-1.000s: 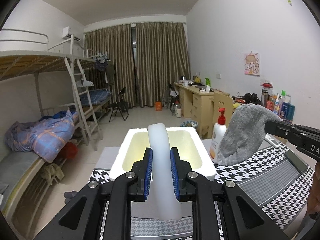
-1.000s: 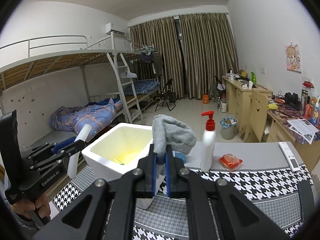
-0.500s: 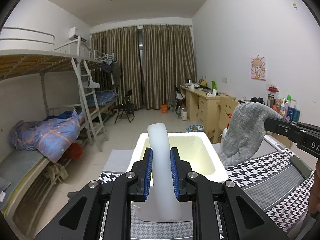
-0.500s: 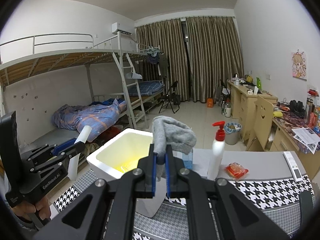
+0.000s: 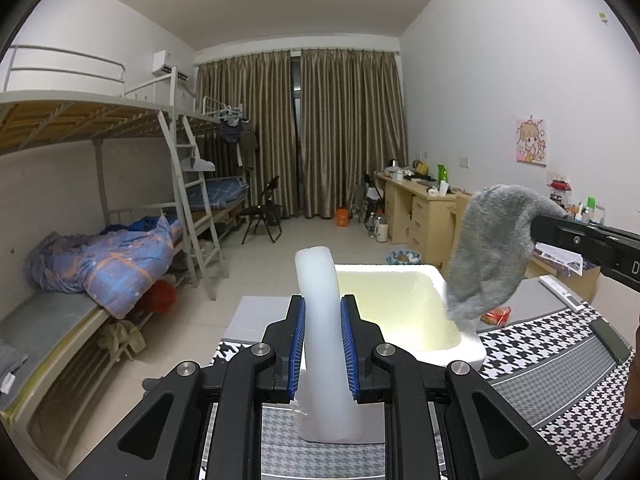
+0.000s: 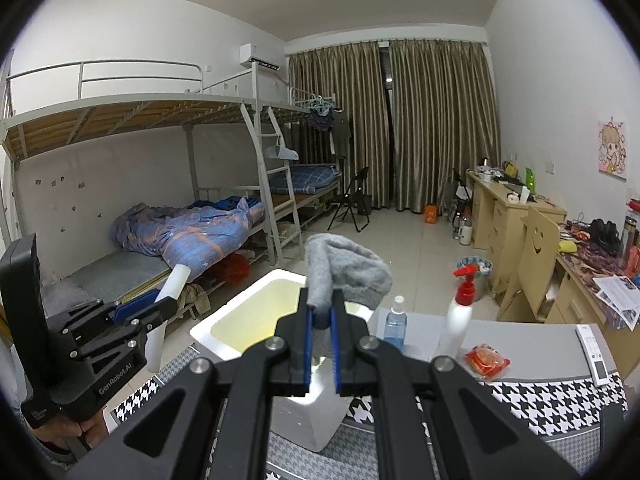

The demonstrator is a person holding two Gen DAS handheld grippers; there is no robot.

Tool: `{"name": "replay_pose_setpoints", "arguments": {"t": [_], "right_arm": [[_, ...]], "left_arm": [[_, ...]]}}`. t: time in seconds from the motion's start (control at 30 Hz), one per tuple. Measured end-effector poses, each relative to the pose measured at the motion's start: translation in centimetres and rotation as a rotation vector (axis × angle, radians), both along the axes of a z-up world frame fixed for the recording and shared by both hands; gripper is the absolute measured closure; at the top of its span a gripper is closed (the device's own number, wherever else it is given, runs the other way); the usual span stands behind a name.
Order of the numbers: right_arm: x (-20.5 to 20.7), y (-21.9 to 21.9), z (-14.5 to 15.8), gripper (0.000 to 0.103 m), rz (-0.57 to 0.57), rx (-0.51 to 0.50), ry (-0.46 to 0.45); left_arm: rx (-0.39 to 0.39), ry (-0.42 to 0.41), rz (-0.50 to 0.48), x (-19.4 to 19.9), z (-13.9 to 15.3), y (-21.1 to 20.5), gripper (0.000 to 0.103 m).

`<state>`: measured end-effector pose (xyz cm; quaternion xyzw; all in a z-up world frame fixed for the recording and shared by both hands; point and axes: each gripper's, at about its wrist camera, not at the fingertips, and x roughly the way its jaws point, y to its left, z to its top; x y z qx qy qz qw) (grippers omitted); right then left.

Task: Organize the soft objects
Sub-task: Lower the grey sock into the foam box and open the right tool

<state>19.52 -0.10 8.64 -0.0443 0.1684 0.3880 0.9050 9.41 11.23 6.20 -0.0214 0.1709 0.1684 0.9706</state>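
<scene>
My left gripper [image 5: 322, 344] is shut on a white foam strip [image 5: 320, 280], held upright above the near left side of a white foam box [image 5: 464, 350]. The strip also shows in the right wrist view [image 6: 173, 282], left of the box [image 6: 224, 342]. My right gripper [image 6: 321, 344] is shut on a grey sock [image 6: 346, 276], which droops over its tips above the box. In the left wrist view the sock [image 5: 490, 256] hangs over the box's right rim.
The box stands on a houndstooth-covered table [image 6: 540, 392]. Behind it are a small clear bottle [image 6: 395, 322], a red-capped pump bottle [image 6: 460, 312], a red packet [image 6: 486, 360] and a remote [image 6: 594, 354]. Bunk beds stand left, desks right.
Both grippers have risen and drawn back from the box, each still holding its object. The sock has moved to the box's right rim in the left wrist view.
</scene>
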Motion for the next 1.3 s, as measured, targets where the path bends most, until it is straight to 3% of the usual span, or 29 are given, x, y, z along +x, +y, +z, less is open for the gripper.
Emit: {"name": "replay_pose_setpoints", "arguments": {"t": [1.3], "right_arm": [[3.9,7.6,-4.0,0.092,0.083,-0.173,0.178]], "left_arm": [[-0.014,0.019,0.012,1.1,-0.2,1.3,0.084]]}}
